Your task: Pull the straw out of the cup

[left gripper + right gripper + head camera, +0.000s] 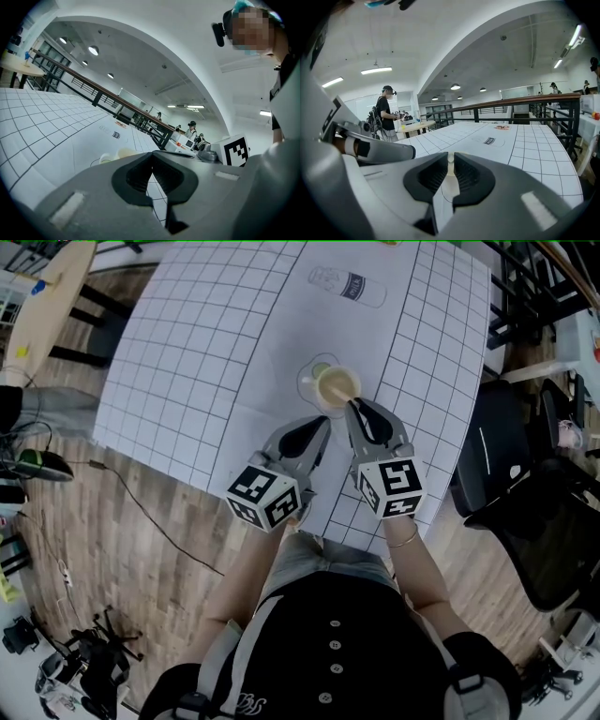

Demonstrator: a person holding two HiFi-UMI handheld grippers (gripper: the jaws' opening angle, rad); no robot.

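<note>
A pale cup (337, 386) stands on the white gridded sheet (197, 362) of the table, just ahead of both grippers. My right gripper (354, 407) reaches the cup's near rim; in the right gripper view its jaws are closed on a thin pale straw (450, 160) that stands upright between the pads. My left gripper (324, 424) sits just left of it, a little short of the cup, with its jaw tips touching and nothing between them. In the left gripper view the cup (123, 153) shows just past the left gripper (153, 154).
A printed bottle picture (348, 284) lies on the sheet beyond the cup. Black chairs (534, 502) stand to the right of the table. Cables and gear (56, 474) lie on the wooden floor at left. A person (386, 115) stands far off.
</note>
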